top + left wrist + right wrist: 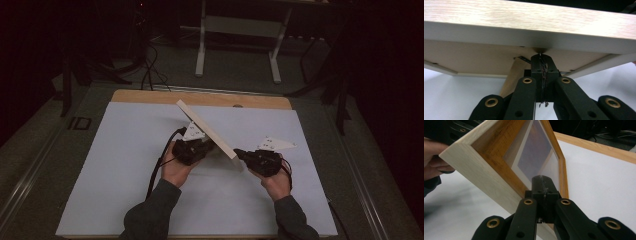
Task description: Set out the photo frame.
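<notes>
We find a wooden picture frame held tilted above the white surface, at the centre of the high view, with both grippers at it. The left gripper sits behind it, under its lower middle; in the left gripper view its fingers are pressed together with their tips against the brown backing board, beside a small metal clip, and we see nothing pinched between them. The right gripper meets the frame's lower right corner; in the right gripper view its fingers are likewise closed, tips against the inner edge of the frame near the glazed front. We judge the step in hand to be propping or turning the frame upright, both grippers acting as pushers, not clamps. The next move, in our judgement, calls for steady, matched pressure from both sides, since neither gripper grips the frame and it could slide or topple. The frame's long axis runs from the upper left of the high view down to the lower right, near the right gripper. Its glazed face is turned toward the right gripper, its back toward the left gripper and the person's left hand.
</notes>
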Tool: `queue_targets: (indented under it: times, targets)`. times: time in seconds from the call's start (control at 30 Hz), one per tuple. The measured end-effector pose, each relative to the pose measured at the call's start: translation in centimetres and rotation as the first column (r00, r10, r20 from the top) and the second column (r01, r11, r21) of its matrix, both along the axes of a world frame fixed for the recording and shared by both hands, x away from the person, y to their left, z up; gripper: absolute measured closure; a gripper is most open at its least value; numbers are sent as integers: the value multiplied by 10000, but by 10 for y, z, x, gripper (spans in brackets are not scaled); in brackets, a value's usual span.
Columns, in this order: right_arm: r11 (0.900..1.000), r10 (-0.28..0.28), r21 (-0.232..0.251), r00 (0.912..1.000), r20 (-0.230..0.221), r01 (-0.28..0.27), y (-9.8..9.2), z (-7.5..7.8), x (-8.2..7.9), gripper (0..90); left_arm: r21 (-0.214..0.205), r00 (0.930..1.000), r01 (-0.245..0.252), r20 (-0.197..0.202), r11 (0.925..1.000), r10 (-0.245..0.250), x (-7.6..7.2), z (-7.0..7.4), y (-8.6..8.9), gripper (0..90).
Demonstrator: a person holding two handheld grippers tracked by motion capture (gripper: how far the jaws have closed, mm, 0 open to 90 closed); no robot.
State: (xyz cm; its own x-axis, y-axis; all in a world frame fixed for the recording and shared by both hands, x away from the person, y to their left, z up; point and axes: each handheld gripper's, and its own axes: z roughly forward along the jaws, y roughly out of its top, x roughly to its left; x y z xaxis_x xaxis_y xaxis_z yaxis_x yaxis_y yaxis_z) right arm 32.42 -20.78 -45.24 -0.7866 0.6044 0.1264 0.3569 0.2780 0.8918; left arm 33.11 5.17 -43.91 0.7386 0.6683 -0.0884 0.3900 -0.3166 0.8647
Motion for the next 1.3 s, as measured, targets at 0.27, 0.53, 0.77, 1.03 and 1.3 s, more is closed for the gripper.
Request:
queue_targets:
  times: [0.27,0.53,0.77,1.03,1.3]
  targets:
    - [10000,28,-59,10000,41,-28,0,0,-2,900,-170,9997,223,131,9996,-220,-9,3,-4,898]
    - [9999,95,-49,9999,55,-95,3,1,-3,900,-76,9994,329,112,9994,-328,-6,5,-3,898]
    - [9996,249,-104,9997,60,-249,6,1,-4,900,45,9992,354,155,9994,-355,-4,5,-2,898]
    - [9991,391,-160,9992,55,-390,8,1,-4,900,-13,9983,573,58,9984,-573,-1,6,-1,898]
    - [9988,433,-249,9990,121,-430,9,3,-5,900,7,9973,733,37,9973,-733,2,6,0,899]
